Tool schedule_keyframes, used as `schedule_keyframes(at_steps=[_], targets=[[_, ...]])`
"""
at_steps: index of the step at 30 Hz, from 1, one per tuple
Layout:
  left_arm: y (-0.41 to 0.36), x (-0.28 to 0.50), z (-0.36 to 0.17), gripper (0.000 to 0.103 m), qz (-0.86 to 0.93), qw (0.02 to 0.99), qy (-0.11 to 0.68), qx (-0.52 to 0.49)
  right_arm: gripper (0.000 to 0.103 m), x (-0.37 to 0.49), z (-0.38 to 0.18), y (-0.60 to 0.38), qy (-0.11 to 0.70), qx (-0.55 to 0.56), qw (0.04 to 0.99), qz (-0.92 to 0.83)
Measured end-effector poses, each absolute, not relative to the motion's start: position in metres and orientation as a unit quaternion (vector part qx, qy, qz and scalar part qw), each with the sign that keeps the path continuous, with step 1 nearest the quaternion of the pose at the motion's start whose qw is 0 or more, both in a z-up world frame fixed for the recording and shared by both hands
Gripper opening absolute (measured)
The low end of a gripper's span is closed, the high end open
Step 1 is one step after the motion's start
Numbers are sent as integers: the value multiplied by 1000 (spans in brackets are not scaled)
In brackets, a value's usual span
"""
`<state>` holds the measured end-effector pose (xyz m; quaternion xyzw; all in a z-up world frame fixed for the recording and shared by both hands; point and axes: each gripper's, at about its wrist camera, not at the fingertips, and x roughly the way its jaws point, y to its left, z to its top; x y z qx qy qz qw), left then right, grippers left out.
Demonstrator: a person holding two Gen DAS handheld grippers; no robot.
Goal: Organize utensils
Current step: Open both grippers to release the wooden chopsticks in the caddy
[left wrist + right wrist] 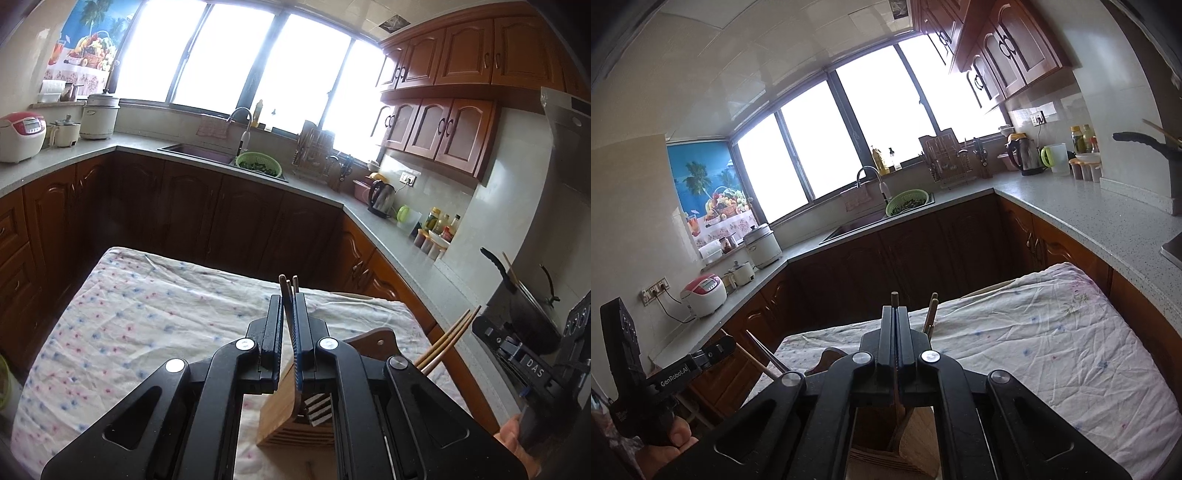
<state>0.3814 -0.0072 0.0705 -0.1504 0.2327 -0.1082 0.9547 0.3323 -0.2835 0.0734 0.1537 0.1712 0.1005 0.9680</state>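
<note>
My left gripper [290,300] is shut on a bundle of wooden chopsticks [289,282] whose ends stick up past its fingertips. Right under it a slatted wooden utensil holder [280,417] stands on the cloth-covered table [147,314]. My right gripper [894,311] is shut on chopsticks [894,295] too, and their lower ends reach down into the holder [916,428]. Two more stick ends [932,310] rise just right of its fingers. Each gripper shows in the other's view: the right gripper [484,325] with its chopsticks [448,338], the left gripper [718,349] with its chopsticks [762,354].
The table sits inside a U-shaped kitchen counter [424,251]. A kettle [382,197], bottles [439,223] and a black pot [528,306] stand to the right, a sink with a green colander [258,164] is ahead, and rice cookers [22,134] are on the left. A hand [676,439] grips the left tool.
</note>
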Motion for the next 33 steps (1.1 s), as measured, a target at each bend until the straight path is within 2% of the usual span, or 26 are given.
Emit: schedule_keyframes(at_steps=[19,20,21,24,27,29,30,31,32,33], targets=[[-7,386,69,4,-113,950,247,-152,1,340,69,-282,193,157,962,107],[-8,385,69,4,-113,950,247,-152,1,340,68,-282,194,157,962,108],[-8,386,70,4,-113,950,248,-151,6,340,68,-282,194,157,962,110],[-7,385,69,7,-113,949,251,-151,6,339,67,-283,194,159,962,107],[-6,383,68,18,-112,948,254,-154,8,337,66,-284,196,165,961,105],[-5,380,68,32,-111,949,254,-153,13,335,66,-286,196,167,961,102],[-5,378,68,34,-111,949,253,-153,23,333,66,-286,194,169,961,101],[-5,376,69,41,-110,949,253,-152,34,332,66,-287,192,169,961,100],[-5,374,69,46,-109,950,251,-152,39,330,67,-287,190,169,962,97],[-4,372,70,47,-108,951,249,-150,46,329,67,-288,189,169,963,96]])
